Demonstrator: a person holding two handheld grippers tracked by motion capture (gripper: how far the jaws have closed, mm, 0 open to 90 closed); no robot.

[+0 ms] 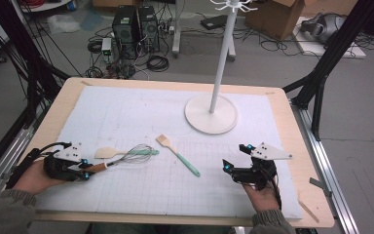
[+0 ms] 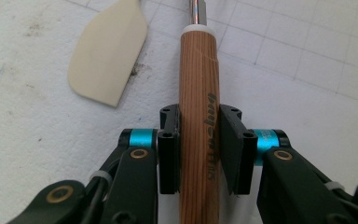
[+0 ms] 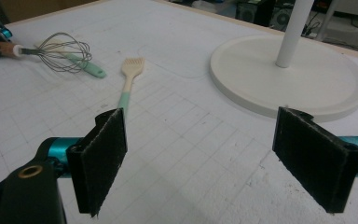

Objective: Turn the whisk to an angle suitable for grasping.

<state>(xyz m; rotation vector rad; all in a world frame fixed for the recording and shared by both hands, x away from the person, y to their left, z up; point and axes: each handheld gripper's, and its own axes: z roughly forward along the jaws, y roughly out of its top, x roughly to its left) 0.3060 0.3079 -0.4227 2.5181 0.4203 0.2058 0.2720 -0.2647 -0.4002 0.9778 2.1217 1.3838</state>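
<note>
Wood-grain handle of the whisk (image 2: 199, 126) sits between the left gripper (image 2: 199, 140) jaws in the left gripper view, both pads up against its sides, so I read that as clamped on the handle. Grip is around mid-handle, with the metal neck running out the top. Cream spatula blade (image 2: 107, 56) lies flat just beside the handle, apart from it.

High view: left gripper (image 1: 85, 168) at the near-left of the table (image 1: 292, 131), whisk (image 1: 126, 157) lying flat on the white mat (image 1: 126, 112) with its wire head across the teal spatula handle (image 1: 148, 152). Pastry brush (image 1: 177, 155) lies mid-mat, apart from both. White stand (image 1: 210, 113) sits at the far right. Right gripper (image 1: 233, 170) rests near-right, nothing near it.

Right gripper view: right gripper (image 3: 214, 163) jaws wide, nothing between them. Brush (image 3: 129, 81) ahead, whisk head (image 3: 65, 56) far left over the teal handle, stand base (image 3: 289, 79) to the right.

Risks, my read:
- Wires overlap the spatula. A straight lift could snag it and drag or flip it.
- Round, smooth handle held side-on. The heavy wire end may droop or roll in the pads once off the mat.
- If it's headed for the stand, the swing passes over the brush, and a low carry could clip it.
</note>
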